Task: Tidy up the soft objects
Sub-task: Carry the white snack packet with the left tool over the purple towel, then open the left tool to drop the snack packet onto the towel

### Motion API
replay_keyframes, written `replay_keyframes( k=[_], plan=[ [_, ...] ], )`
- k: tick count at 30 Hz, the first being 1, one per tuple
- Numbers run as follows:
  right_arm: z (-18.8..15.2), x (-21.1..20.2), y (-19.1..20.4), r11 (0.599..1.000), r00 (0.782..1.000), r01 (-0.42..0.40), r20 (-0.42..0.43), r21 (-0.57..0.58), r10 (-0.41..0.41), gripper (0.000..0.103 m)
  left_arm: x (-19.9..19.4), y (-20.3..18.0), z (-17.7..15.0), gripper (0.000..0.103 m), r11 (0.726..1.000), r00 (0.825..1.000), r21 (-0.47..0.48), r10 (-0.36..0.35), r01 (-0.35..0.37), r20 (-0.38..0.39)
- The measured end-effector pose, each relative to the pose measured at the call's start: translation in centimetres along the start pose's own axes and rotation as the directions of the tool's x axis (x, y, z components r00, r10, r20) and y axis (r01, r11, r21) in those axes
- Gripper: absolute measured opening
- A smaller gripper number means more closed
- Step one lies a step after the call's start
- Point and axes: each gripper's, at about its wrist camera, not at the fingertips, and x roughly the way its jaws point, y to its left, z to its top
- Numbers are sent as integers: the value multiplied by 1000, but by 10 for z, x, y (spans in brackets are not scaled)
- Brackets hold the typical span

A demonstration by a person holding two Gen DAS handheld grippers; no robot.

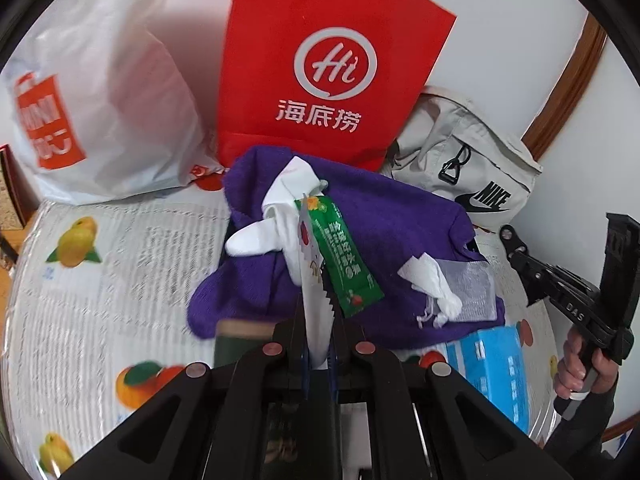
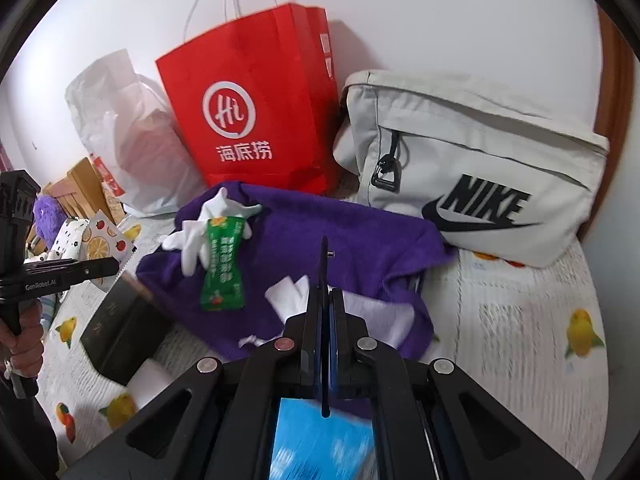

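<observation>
A crumpled purple cloth [image 1: 400,216] [image 2: 340,232] lies on the fruit-print table cover [image 1: 120,280]. On the cloth rest a white sock [image 1: 288,192] [image 2: 216,208], a green sachet [image 1: 344,264] [image 2: 222,264] and a white mesh pouch [image 1: 468,284] beside crumpled white paper. My left gripper [image 1: 318,320] [image 2: 114,266] is shut on a fruit-print sachet [image 1: 316,292] [image 2: 104,242] with a serrated edge, held above the cloth's near side. My right gripper [image 2: 326,292] [image 1: 510,240] is shut over the cloth's right part. A thin dark edge shows between its fingers; I cannot tell what it is.
A red paper bag [image 1: 320,60] [image 2: 256,120], a white plastic bag [image 1: 100,100] and a grey Nike bag [image 2: 480,168] stand along the wall behind the cloth. A blue box [image 1: 492,360] lies near the right gripper, a dark box [image 2: 124,328] near the left.
</observation>
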Motion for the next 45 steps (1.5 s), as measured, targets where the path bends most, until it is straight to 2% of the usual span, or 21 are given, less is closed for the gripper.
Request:
replay_keyframes(
  k=[8,15,19,24,26,27,29,31,34,35,41,45],
  plan=[
    [18,53,-12,1000,997,-14,-70,19,15,3,40,-8,24,7,1000,998,11,-24,25,-65],
    [18,85,-20,999,990,-22,-135,31,26,3,70,-14,33,7,999,988,17,-36,39,-148],
    [17,94,-26,997,983,-56,-174,56,65,3,86,-18,33,7,999,980,22,-44,49,-193],
    [17,98,-28,999,980,-38,-193,38,44,6,97,-18,32,7,999,973,17,-32,37,-229],
    [16,100,-29,999,978,-22,-205,27,28,6,98,-19,32,12,999,971,20,-29,35,-237],
    [16,101,-30,1000,977,-10,-211,23,15,6,97,-21,32,13,999,972,25,-29,36,-232],
    [15,101,-32,1000,978,1,-209,28,5,6,96,-22,33,22,999,974,31,-27,35,-224],
    [15,98,-34,999,978,-1,-209,32,8,9,94,-21,35,37,999,977,27,-15,21,-213],
    [17,86,-31,1000,983,1,-181,23,3,27,86,-16,39,44,1000,984,11,3,-1,-178],
    [17,82,-28,1000,985,-1,-171,14,3,34,83,-14,40,45,1000,985,8,10,-9,-172],
    [13,50,-11,1000,991,10,-134,-16,-12,35,54,-6,35,46,1000,991,-10,22,-23,-132],
    [1,24,3,999,993,48,-104,-13,-49,35,32,-3,22,46,999,992,-13,34,-35,-118]
  ],
)
